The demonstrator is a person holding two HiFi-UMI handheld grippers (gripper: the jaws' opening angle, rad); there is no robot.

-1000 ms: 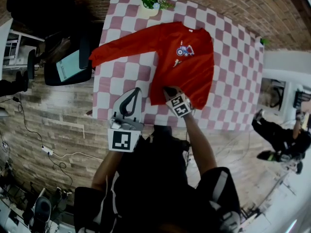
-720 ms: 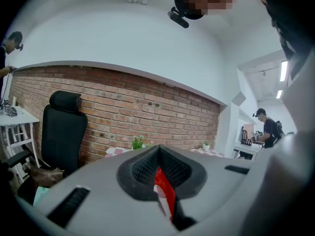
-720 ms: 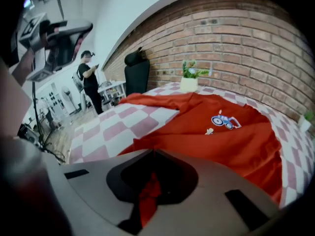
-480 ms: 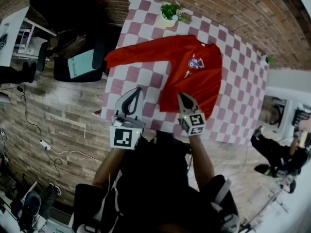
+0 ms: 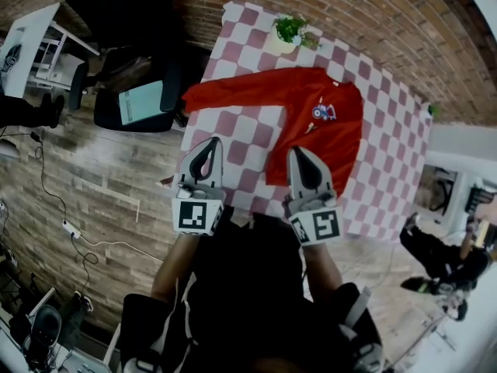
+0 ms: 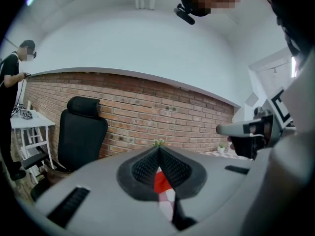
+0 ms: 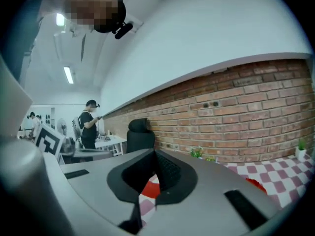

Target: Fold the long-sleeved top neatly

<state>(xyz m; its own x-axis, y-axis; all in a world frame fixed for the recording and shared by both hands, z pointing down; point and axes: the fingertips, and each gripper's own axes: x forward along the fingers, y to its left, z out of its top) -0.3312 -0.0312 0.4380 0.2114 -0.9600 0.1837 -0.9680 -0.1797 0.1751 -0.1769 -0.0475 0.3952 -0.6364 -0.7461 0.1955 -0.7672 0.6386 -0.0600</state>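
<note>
The red long-sleeved top (image 5: 322,127) has one sleeve seemingly folded in, the other reaching the table (image 5: 233,127)'s left edge; the left gripper (image 5: 208,144) and right gripper (image 5: 299,152) hover empty, jaws together.

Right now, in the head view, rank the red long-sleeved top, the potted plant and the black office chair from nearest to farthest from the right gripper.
1. The red long-sleeved top, spread on the checked table just beyond the right gripper.
2. The potted plant, at the table's far edge.
3. The black office chair, off the table's left side.
</note>
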